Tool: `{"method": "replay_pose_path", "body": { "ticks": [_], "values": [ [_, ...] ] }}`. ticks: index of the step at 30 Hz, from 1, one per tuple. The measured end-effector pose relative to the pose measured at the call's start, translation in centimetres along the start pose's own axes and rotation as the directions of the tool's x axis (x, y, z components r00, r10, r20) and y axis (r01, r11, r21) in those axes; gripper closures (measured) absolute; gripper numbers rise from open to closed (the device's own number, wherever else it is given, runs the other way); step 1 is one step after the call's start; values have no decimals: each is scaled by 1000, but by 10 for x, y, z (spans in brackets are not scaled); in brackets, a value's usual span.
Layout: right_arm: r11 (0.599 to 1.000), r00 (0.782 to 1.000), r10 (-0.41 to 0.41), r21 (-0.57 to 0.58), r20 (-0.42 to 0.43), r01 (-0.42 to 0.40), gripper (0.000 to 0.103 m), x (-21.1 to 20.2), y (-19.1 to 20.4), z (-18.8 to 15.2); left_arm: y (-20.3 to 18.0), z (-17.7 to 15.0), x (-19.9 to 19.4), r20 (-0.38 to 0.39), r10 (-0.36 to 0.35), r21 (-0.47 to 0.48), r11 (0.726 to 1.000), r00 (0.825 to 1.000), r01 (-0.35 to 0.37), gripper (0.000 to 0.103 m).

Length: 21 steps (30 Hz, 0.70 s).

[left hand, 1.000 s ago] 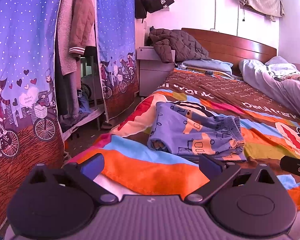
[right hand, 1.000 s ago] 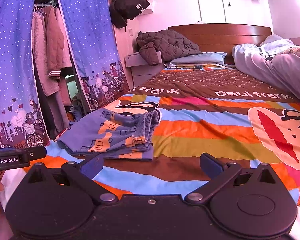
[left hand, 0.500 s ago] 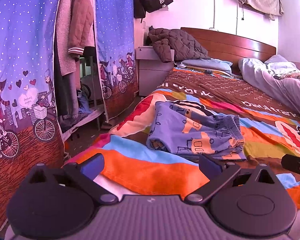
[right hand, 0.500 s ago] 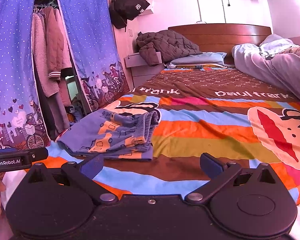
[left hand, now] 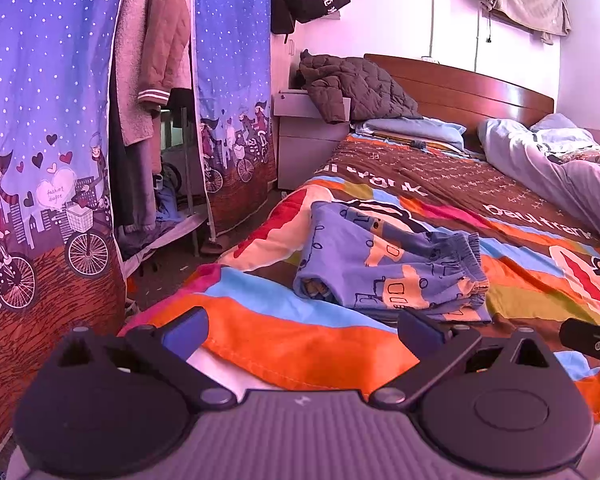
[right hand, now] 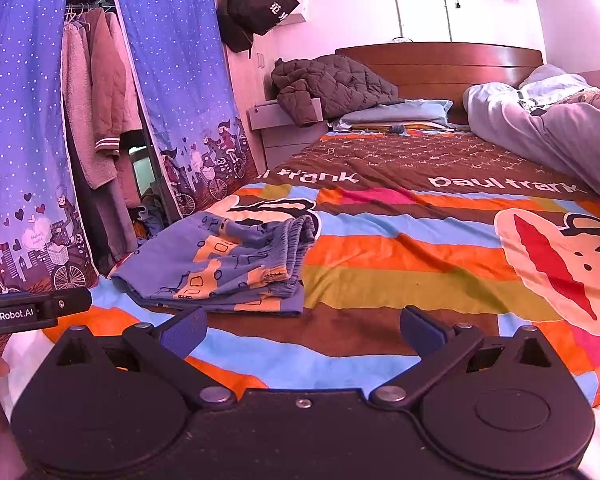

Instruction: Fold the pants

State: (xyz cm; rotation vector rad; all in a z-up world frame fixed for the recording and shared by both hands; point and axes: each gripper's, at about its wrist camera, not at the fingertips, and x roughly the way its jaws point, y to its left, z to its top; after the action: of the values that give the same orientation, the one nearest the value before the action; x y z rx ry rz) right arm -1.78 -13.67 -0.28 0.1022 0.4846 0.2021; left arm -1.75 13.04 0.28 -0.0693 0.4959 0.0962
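Pants [left hand: 388,272] lie folded, blue with orange prints, on striped bedspread [left hand: 300,332].

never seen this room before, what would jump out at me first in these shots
The bright striped "paul frank" bedspread covers the bed and fills most of both views. On it, near the bed's left edge, lies a folded pair of blue pants with an orange print. Both open claws, left claw and right claw, hang empty in front of it.

One folded blue cartoon-print pair of pants [left hand: 388,268], one striped multicolour bedspread [right hand: 412,248], two spread-fingered black grippers [left hand: 302,330] [right hand: 302,326], one brown quilted jacket far left [right hand: 328,84].
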Motion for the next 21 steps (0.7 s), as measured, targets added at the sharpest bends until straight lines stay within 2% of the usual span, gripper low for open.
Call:
{"method": "replay_pose_path", "body": {
  "ticks": [3,12,21],
  "values": [
    [1000,1000,-2,-1,-4,2,1,0,0,-1,0,1,0,-8,-21,-9,1000,1000,21,0],
    [1000,1000,3,-3,-10,-3,1,0,0,-1,-3,2,-1,-4,9,-12,1000,1000,-9,0],
    [1000,1000,9,-13,-15,-9,1,0,1,-1,2,3,-4,12,6,-41,999,1000,-5,0]
  ]
}}
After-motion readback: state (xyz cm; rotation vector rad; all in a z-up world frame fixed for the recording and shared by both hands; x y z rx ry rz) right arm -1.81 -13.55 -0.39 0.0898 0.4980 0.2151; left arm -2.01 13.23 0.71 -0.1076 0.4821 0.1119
